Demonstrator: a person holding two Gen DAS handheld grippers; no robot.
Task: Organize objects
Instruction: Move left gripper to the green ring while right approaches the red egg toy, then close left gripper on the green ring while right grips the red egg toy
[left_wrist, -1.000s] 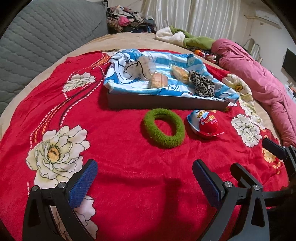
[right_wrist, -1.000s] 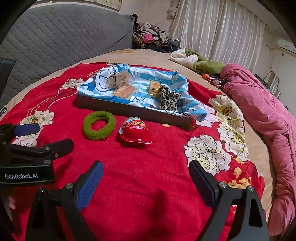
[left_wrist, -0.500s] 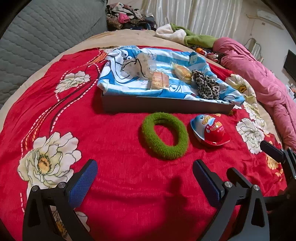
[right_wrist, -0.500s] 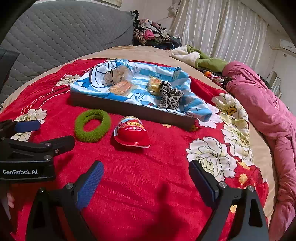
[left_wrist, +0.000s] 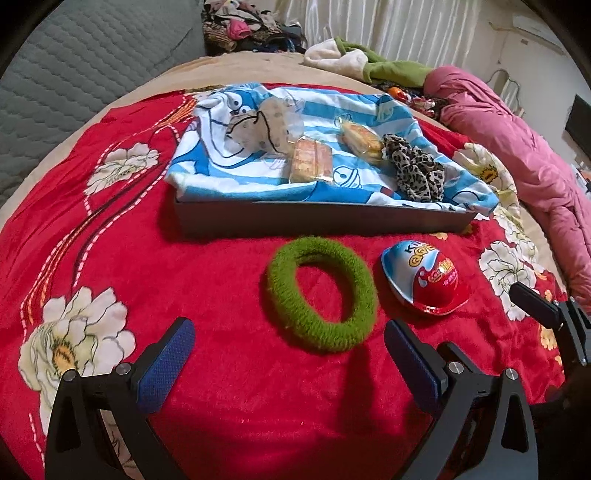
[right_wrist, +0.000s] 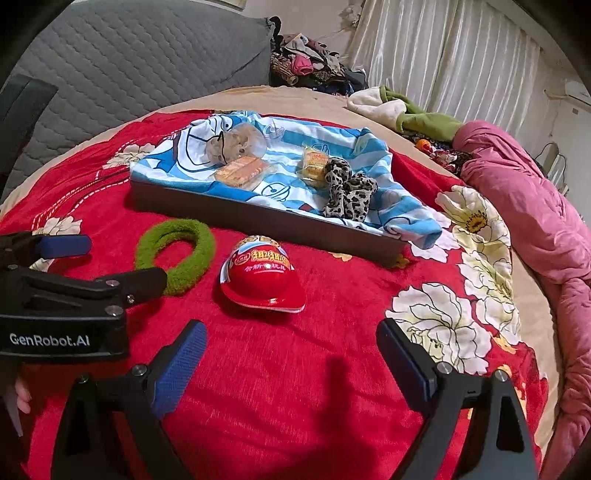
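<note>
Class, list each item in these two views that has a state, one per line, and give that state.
Left gripper: open, empty.
Right gripper: open, empty.
Green scrunchie: flat on bedspread, outside tray.
Red egg-shaped toy pack: on bedspread, outside tray.
Leopard scrunchie: in tray.
Two wrapped snacks: in tray.
Tray: cloth-lined.

Pink quilt (right_wrist: 532, 206) beside the red floral blanket (right_wrist: 295, 387), pale curtains (right_wrist: 443, 55) behind
</note>
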